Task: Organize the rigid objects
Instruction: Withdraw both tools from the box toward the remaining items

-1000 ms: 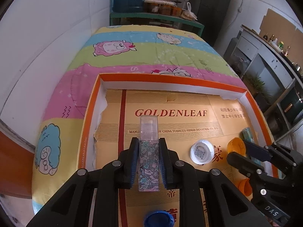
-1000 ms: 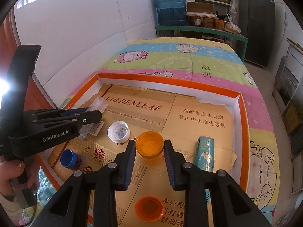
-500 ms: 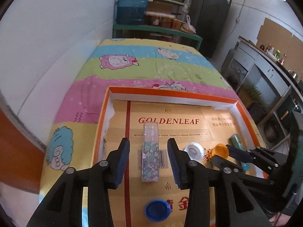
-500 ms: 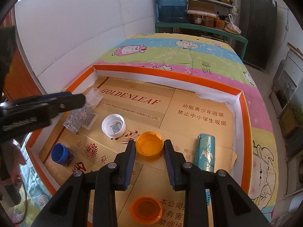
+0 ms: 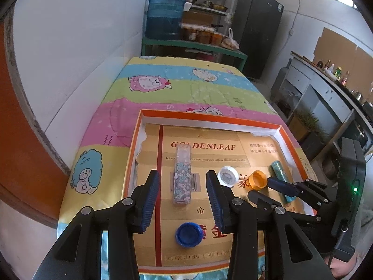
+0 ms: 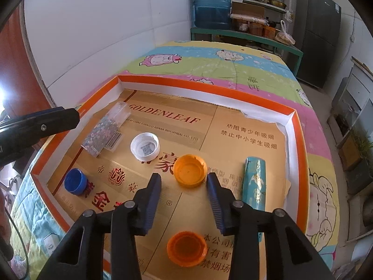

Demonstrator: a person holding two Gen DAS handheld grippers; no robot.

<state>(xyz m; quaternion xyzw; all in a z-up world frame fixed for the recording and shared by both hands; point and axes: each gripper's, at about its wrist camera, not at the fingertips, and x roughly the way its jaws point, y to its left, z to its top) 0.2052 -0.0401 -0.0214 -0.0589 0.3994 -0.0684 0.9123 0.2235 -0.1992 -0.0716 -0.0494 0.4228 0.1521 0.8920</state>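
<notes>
A floral clear-capped tube [image 5: 182,175] lies flat on the cardboard floor of the orange-rimmed tray [image 5: 209,116]. My left gripper [image 5: 183,200] is open and empty, raised just behind the tube. A blue cap [image 5: 188,234] lies below it. My right gripper [image 6: 184,194] is open and empty, just behind a yellow-orange cap [image 6: 190,169]. A darker orange cap [image 6: 187,248] lies under the gripper. A white cap [image 6: 145,148], a teal tube [image 6: 254,183], the floral tube [image 6: 105,129] and the blue cap [image 6: 75,181] also show there.
The tray [image 6: 300,154] sits on a cartoon-print blanket [image 5: 186,86] beside a white wall on the left. A shelf with a blue water jug [image 5: 166,15] stands beyond the bed. Counters stand at the right.
My left gripper opened, let the floral tube go onto the tray floor and pulled back and up. My right gripper opened and drew back from the yellow-orange cap.
</notes>
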